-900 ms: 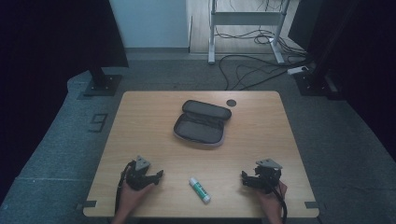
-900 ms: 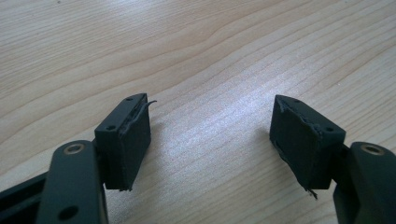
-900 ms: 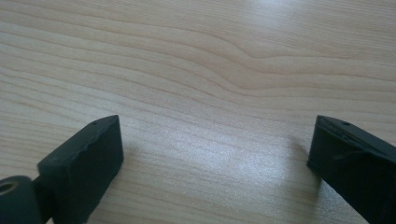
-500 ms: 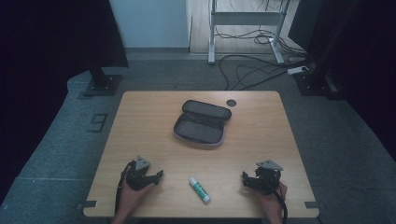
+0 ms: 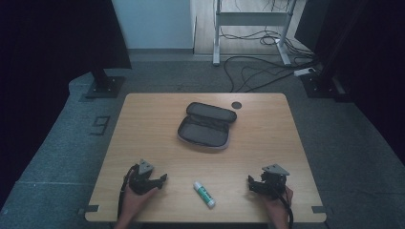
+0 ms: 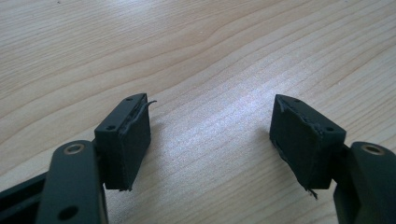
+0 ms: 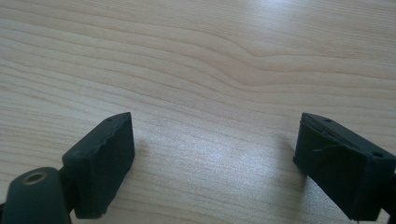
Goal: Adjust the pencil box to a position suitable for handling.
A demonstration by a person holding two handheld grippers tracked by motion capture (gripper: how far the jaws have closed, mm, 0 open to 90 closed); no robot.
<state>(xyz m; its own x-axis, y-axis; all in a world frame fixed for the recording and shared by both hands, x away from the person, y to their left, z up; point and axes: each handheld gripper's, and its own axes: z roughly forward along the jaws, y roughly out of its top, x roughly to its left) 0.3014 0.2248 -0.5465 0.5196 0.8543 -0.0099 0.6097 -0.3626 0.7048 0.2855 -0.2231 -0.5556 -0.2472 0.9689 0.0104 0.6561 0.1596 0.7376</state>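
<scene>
A dark grey zip pouch lies unzipped and spread flat at the middle of the wooden table. A white glue stick with a green label lies near the front edge, between the two hands. My left gripper rests on the table at the front left, open, with bare wood between its pads. At the front right my right gripper also rests on the wood, open and holding nothing, its pads wide apart.
A small dark round disc lies at the table's far edge, right of the pouch. Beyond the table are a monitor-stand base, a metal desk frame and loose cables on the grey floor.
</scene>
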